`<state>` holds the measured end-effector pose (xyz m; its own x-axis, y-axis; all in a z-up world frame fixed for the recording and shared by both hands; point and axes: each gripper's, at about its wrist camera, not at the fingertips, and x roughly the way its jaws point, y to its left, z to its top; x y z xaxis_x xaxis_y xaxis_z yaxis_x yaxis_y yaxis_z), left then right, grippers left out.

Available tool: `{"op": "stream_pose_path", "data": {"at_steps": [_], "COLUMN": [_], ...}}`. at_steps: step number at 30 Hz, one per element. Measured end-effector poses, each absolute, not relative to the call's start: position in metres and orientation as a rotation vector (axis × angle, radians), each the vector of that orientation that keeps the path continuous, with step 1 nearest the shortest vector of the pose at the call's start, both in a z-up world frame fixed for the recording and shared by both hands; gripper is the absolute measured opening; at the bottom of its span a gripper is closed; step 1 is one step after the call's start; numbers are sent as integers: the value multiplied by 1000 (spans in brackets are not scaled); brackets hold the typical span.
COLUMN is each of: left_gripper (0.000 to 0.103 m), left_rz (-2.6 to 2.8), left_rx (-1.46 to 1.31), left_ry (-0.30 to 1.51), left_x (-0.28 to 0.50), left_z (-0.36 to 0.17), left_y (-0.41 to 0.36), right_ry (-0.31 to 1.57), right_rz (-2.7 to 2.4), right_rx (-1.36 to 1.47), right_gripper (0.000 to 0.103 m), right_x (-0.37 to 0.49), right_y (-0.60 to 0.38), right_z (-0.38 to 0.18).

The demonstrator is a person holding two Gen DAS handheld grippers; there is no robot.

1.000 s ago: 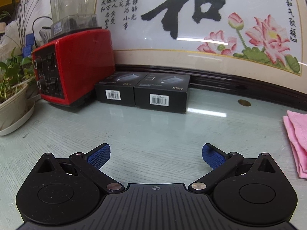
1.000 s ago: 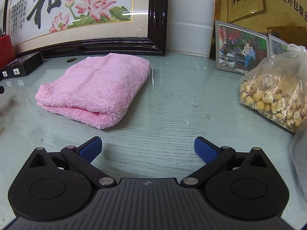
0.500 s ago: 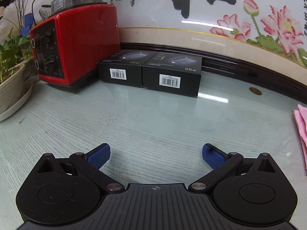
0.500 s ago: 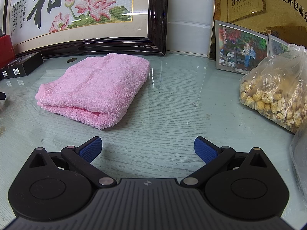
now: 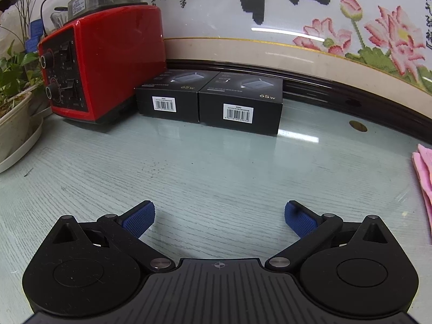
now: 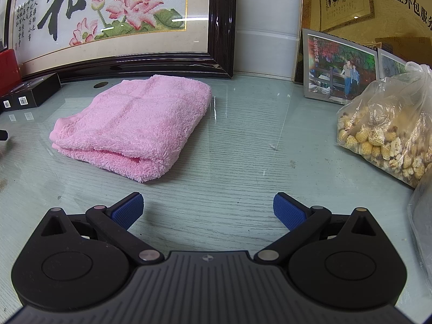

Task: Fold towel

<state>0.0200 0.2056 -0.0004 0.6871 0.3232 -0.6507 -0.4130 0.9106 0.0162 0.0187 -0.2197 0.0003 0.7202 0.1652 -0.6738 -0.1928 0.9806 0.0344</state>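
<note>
A pink fluffy towel (image 6: 137,124) lies folded into a thick rectangle on the glass-topped table (image 6: 243,162), ahead and left of my right gripper (image 6: 208,210). That gripper is open, low over the table, with nothing between its blue pads. In the left wrist view only the towel's edge (image 5: 424,172) shows at the far right. My left gripper (image 5: 219,220) is open too and holds nothing, well to the left of the towel.
A red appliance (image 5: 102,62) and two black boxes (image 5: 210,100) stand at the back left, beside a potted plant (image 5: 13,102). A framed embroidery (image 6: 113,19) leans along the back. A plastic bag of dried goods (image 6: 386,127) and framed photos (image 6: 340,67) sit at the right.
The left gripper has tilted down and shifted left, so the boxes sit lower in view and less of the towel shows. The right gripper and towel have not moved.
</note>
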Motion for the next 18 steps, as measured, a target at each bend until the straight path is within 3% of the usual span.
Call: {"op": "stream_pose_path", "data": {"at_steps": [18], "left_gripper": [103], "left_rz": [412], "left_rx": [-136], "left_ry": [703], "left_x": [21], "left_z": [0], "left_y": [207], "right_ry": [741], "right_rz": [198], "right_rx": [-39], "right_gripper": [103], "right_x": [19], "right_y": [-220], "right_z": [0]}}
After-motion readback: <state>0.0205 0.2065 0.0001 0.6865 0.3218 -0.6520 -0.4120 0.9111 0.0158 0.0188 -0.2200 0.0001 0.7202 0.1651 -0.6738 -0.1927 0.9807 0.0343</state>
